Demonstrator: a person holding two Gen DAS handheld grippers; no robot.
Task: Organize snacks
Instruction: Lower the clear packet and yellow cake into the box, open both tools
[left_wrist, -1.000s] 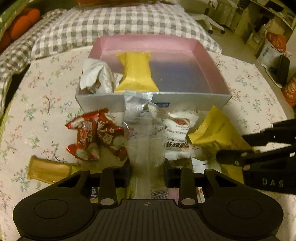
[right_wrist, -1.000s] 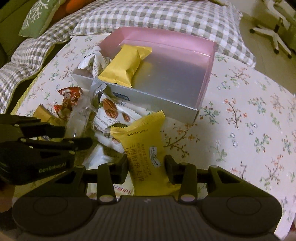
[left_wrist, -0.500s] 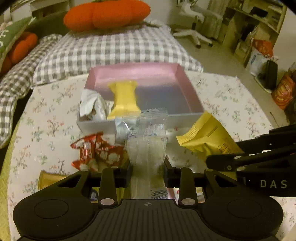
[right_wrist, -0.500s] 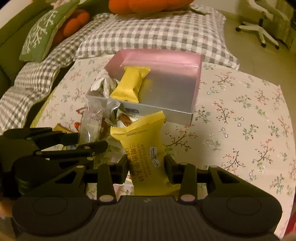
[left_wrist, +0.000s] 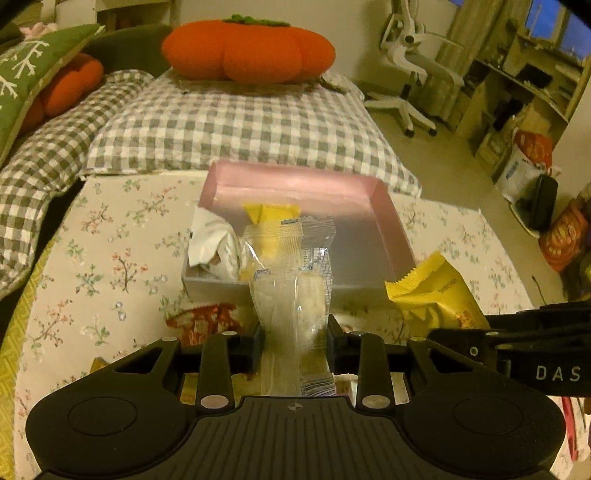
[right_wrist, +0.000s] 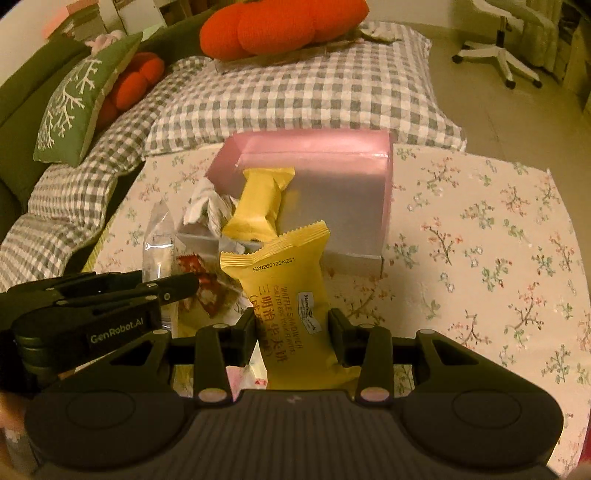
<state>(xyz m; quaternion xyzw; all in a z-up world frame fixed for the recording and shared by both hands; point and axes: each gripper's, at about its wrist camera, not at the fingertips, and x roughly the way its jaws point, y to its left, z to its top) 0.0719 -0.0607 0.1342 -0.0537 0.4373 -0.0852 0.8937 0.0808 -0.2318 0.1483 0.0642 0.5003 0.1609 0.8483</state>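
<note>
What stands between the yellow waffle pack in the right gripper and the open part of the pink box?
Nothing visible. The right gripper holds the yellow waffle pack just short of the pink box; only its low near wall lies ahead. The yellow bar and white wrapper fill the box's left side; the right is bare.

The pink box (right_wrist: 386, 192) is bare along its right half; a yellow packet (right_wrist: 258, 206) and white wrapper (right_wrist: 207, 206) crowd its left. Loose red snacks (left_wrist: 207, 321) clutter the table's (right_wrist: 480, 258) near-left edge.
</note>
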